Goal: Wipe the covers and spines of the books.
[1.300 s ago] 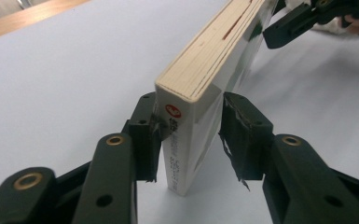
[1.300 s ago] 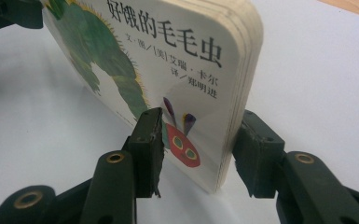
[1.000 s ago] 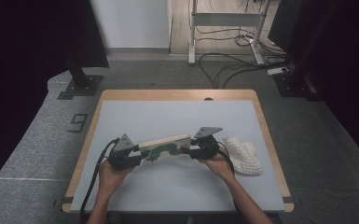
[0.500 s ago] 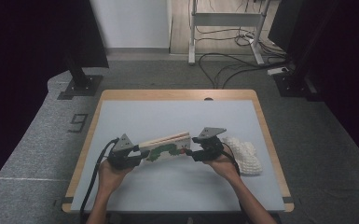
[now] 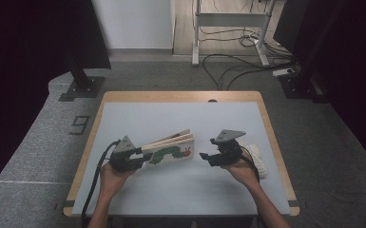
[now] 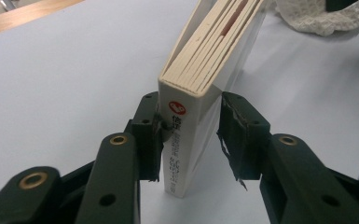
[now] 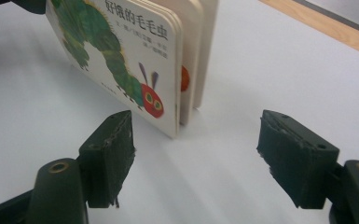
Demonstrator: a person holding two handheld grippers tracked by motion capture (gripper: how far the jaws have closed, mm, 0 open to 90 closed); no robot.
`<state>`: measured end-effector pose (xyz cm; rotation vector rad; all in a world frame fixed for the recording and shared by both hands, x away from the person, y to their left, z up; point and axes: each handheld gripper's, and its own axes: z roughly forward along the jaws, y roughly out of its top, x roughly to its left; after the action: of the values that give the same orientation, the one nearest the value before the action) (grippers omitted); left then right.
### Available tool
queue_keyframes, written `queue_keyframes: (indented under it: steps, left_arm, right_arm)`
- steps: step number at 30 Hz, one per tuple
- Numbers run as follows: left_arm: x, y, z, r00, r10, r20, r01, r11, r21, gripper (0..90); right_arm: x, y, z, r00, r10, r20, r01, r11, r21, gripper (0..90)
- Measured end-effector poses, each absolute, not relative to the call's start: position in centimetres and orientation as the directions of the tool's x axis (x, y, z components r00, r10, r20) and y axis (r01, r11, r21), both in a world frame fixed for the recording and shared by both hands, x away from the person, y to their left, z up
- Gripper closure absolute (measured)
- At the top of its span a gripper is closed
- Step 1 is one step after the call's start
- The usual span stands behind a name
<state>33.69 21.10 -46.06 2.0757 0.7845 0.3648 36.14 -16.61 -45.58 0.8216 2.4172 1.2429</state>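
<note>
A board book (image 5: 168, 151) with a green caterpillar on its white cover stands on its edge on the pale table (image 5: 171, 114), its thick pages fanned a little. My left gripper (image 5: 142, 159) is shut on the book's spine end (image 6: 186, 121), one pad on each side. My right gripper (image 5: 204, 156) hovers just off the book's free end. Its jaws have just been opening and stand wide with nothing between them. In the right gripper view the cover (image 7: 121, 51) lies beyond the right gripper's (image 7: 196, 154) pads.
A white knitted cloth (image 5: 259, 159) lies on the table behind my right hand, near the right wooden edge (image 5: 271, 137); it also sits beyond the book (image 6: 321, 16). Cables and stand legs (image 5: 228, 52) are on the floor past the table.
My right gripper has let go of the book's right end, drawn back to the right and a little up, and spread its jaws. The left gripper and the book have stayed put.
</note>
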Motion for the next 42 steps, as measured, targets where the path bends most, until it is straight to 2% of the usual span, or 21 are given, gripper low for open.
queue_keyframes:
  steps: [8, 19, 26, 38, 41, 42]
  left_arm:
    - [33.8, 21.1, -46.1, 0.760, 0.649, -0.032, 0.398, -0.426, 0.813, 59.9]
    - [33.9, 21.1, -46.1, 0.760, 0.648, -0.044, 0.404, -0.419, 0.813, 59.8]
    - [33.9, 21.1, -46.1, 0.761, 0.648, -0.046, 0.405, -0.418, 0.813, 59.8]
    - [33.9, 21.1, -46.2, 0.761, 0.647, -0.049, 0.406, -0.416, 0.814, 59.7]
    - [33.9, 21.1, -46.2, 0.761, 0.646, -0.050, 0.406, -0.416, 0.814, 59.6]
    - [33.9, 21.1, -46.2, 0.761, 0.646, -0.050, 0.406, -0.416, 0.814, 59.6]
  right_arm:
    - [35.3, -20.2, -45.0, -0.764, 0.645, -0.024, 0.372, 0.470, 0.800, 23.2]
    - [34.7, -25.8, -45.2, -0.659, 0.752, -0.023, 0.456, 0.424, 0.783, 22.2]
    - [35.1, -28.1, -46.8, -0.581, 0.814, -0.016, 0.523, 0.388, 0.759, 17.2]
    - [36.6, -29.3, -51.0, -0.531, 0.847, -0.004, 0.613, 0.388, 0.688, 8.3]
    - [36.8, -29.4, -51.6, -0.529, 0.849, 0.012, 0.625, 0.380, 0.682, 9.8]
    - [36.8, -29.4, -51.8, -0.534, 0.845, 0.026, 0.631, 0.377, 0.678, 13.5]
